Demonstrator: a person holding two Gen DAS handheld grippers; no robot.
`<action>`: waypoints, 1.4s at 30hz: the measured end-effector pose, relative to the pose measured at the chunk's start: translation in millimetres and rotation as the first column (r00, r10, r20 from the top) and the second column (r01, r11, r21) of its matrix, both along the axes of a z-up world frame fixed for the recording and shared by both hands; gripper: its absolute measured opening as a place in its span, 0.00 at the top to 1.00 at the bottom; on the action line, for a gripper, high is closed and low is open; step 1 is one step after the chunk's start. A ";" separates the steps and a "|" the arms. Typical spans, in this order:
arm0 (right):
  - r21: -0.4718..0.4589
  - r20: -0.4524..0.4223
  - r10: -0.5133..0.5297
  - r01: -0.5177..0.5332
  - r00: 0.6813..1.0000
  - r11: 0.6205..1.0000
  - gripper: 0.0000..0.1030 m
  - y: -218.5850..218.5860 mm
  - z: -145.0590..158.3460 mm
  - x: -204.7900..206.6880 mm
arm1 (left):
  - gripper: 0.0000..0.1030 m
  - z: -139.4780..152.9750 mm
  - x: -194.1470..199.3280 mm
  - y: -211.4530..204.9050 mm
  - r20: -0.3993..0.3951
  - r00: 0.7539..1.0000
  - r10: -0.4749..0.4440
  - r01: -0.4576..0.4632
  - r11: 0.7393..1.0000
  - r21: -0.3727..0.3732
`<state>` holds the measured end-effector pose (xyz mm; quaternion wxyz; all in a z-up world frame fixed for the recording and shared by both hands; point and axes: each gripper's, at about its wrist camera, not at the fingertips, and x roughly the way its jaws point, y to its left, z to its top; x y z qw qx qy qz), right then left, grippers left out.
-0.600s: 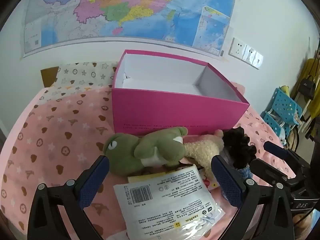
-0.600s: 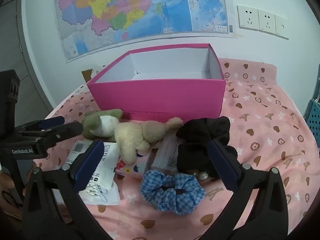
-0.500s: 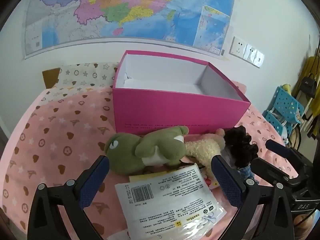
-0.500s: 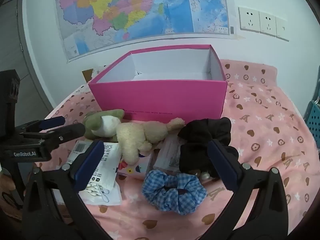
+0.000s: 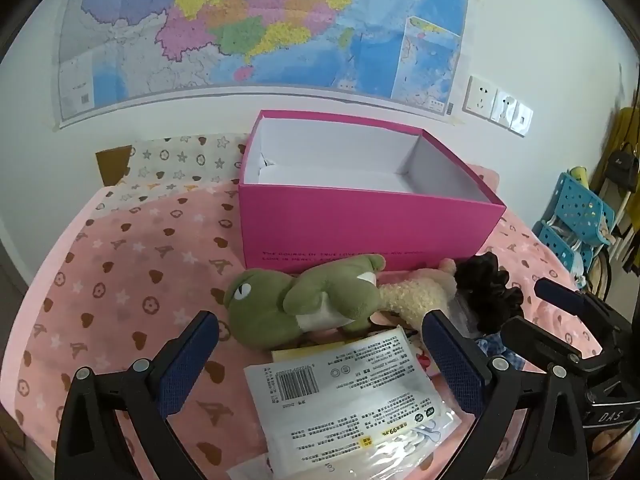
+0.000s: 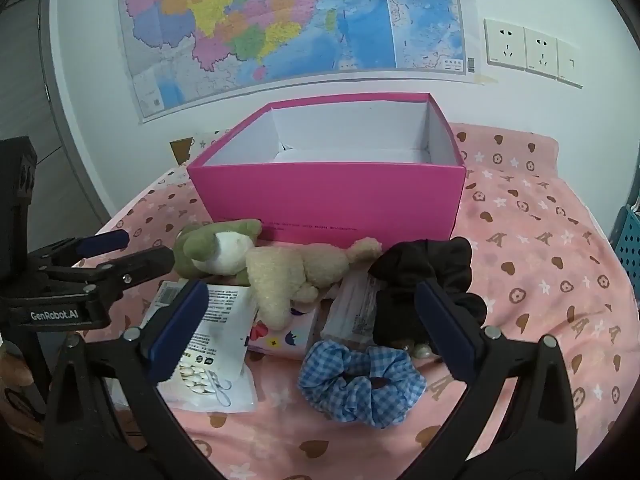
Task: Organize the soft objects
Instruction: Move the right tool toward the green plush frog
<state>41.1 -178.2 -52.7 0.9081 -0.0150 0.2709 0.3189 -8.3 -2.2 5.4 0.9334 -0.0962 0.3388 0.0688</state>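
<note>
Soft toys wait before the pink box (image 5: 360, 220).
We see a green frog (image 5: 296, 304) touching a cream plush (image 6: 296, 276); left gripper (image 5: 320, 344) and right gripper (image 6: 312, 312) both released, empty.

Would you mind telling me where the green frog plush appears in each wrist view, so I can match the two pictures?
Left wrist view: the green frog plush lies centre frame, head to the left, just beyond the open jaws and in front of the pink box.
Right wrist view: the frog sits left of centre, beside the cream plush, near the box's left front corner.
Shared landmark: the pink box.
</note>
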 end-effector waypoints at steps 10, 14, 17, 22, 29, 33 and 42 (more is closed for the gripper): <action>0.012 -0.006 0.011 -0.011 1.000 1.000 0.00 1.8 0.1 0.7 | 0.00 -0.4 -2.0 0.9 0.002 1.000 0.007 -0.007 1.000 0.004; 0.017 -0.009 0.018 -0.018 1.000 1.000 0.00 2.8 0.8 1.8 | 0.00 -0.4 -2.7 1.0 0.002 1.000 0.006 -0.006 1.000 0.009; 0.019 -0.011 0.021 -0.021 1.000 1.000 0.00 3.3 1.2 2.3 | 0.00 0.2 -3.2 0.5 0.004 1.000 0.006 -0.006 1.000 0.016; 0.024 -0.011 0.029 -0.029 1.000 0.999 0.00 3.7 1.4 2.1 | 0.00 0.4 -3.0 -0.7 0.005 1.000 0.008 -0.008 1.000 0.015; 0.026 -0.018 0.040 -0.040 0.999 0.999 0.00 5.5 0.1 3.8 | 0.00 0.0 -2.9 0.1 0.003 1.000 0.008 -0.008 1.000 0.012; 0.029 -0.022 0.048 -0.047 0.999 0.998 0.00 5.8 -0.6 5.0 | 0.00 -0.1 -3.2 0.5 0.004 1.000 0.008 -0.008 1.000 0.011; 0.038 -0.030 0.058 -0.057 0.998 0.998 0.00 8.3 -1.9 7.2 | 0.00 -1.3 -1.8 4.2 -0.001 1.000 0.017 -0.017 1.000 0.011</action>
